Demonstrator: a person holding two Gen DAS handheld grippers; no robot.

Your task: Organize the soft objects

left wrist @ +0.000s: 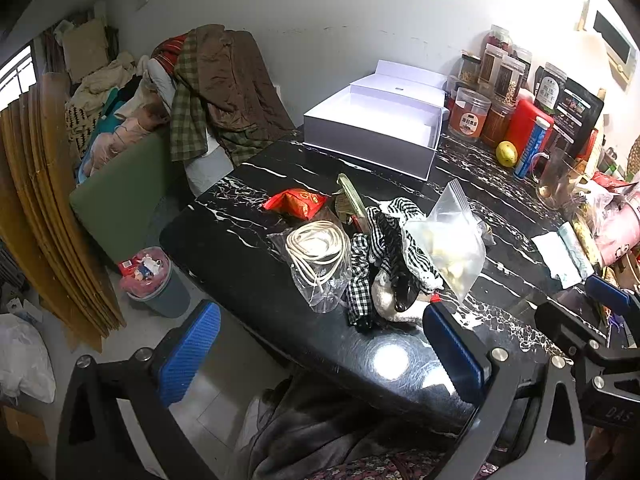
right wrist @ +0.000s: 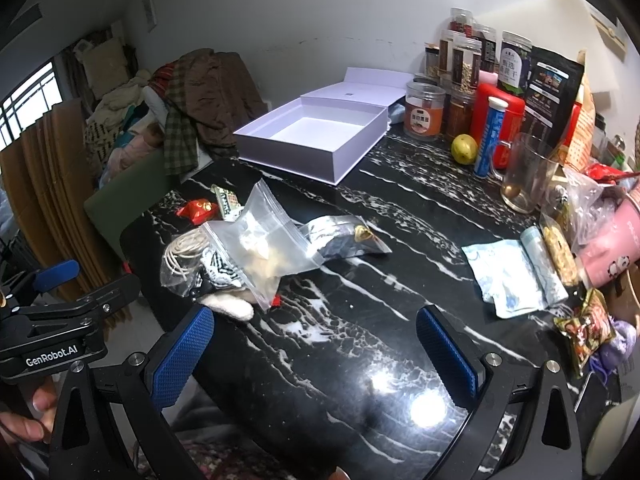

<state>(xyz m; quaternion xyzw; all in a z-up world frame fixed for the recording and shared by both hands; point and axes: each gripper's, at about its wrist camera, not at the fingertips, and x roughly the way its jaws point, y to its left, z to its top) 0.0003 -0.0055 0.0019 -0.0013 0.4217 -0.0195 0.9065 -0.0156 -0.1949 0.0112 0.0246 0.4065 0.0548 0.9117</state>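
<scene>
Two tools are hovering spread and empty over the surface (right wrist: pixel 360 360). The soft pile (left wrist: pixel 384 256) is lying just past the left tool (left wrist: pixel 320 356) toward one o'clock, nearer it than the right tool (right wrist: pixel 316 356), with the white box (left wrist: pixel 372 132) waiting at twelve.

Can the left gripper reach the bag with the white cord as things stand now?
Probably yes. The left gripper is open and empty, and the bag with the white cord lies at the pile's near left edge, with bare table before it.
</scene>
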